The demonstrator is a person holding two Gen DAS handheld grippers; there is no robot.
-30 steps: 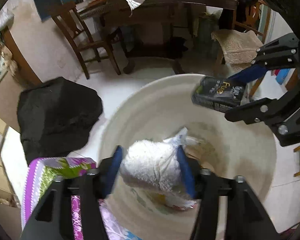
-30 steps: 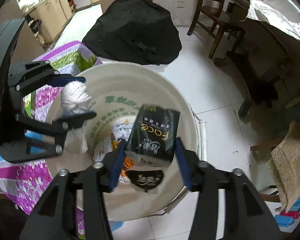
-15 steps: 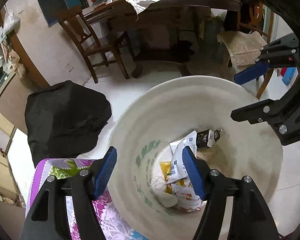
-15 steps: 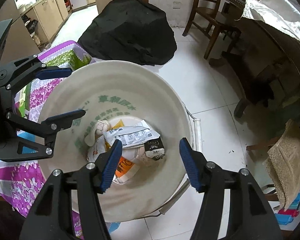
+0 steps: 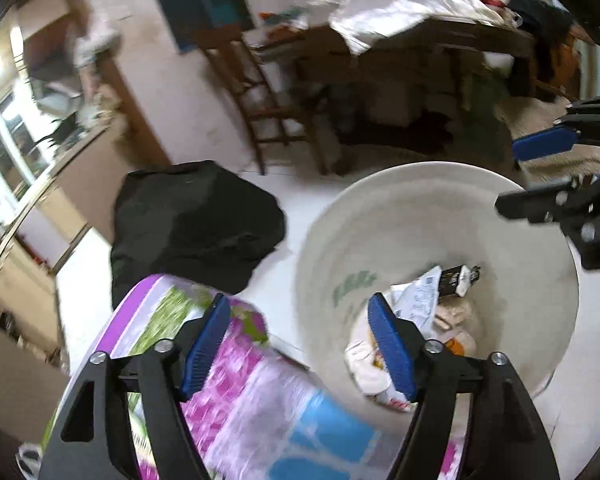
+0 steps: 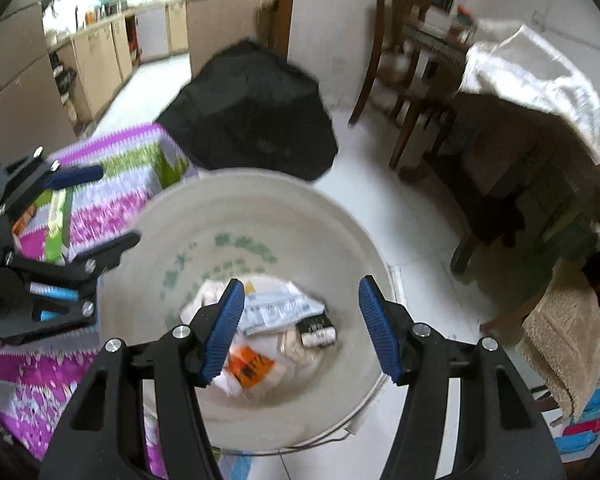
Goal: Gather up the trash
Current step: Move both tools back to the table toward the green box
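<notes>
Both tools have pulled back since the earlier frames: we dropped the white wad and the black tissue pack, and they now lie in the bucket. Left tool (image 5: 300, 344) is spread apart and empty, shifted off the bucket toward the worktop (image 5: 236, 392) with its purple-green floral cloth. Right tool (image 6: 300, 326) is also spread apart and empty, hovering over the cream bucket (image 6: 180, 240). Trash sits at the bucket bottom: black tissue pack (image 6: 316, 330), white printed wrapper (image 6: 278, 308), orange packet (image 6: 250, 364). Bucket stands on the white tiled floor (image 6: 380, 200), just beside the worktop. Near it, a black bag (image 6: 252, 116) on the floor. Behind: wooden chair (image 6: 396, 80), dark wooden table (image 5: 420, 60) under a white sheet, kitchen cabinets (image 6: 100, 52) along the wall. Both views are motion-blurred.
</notes>
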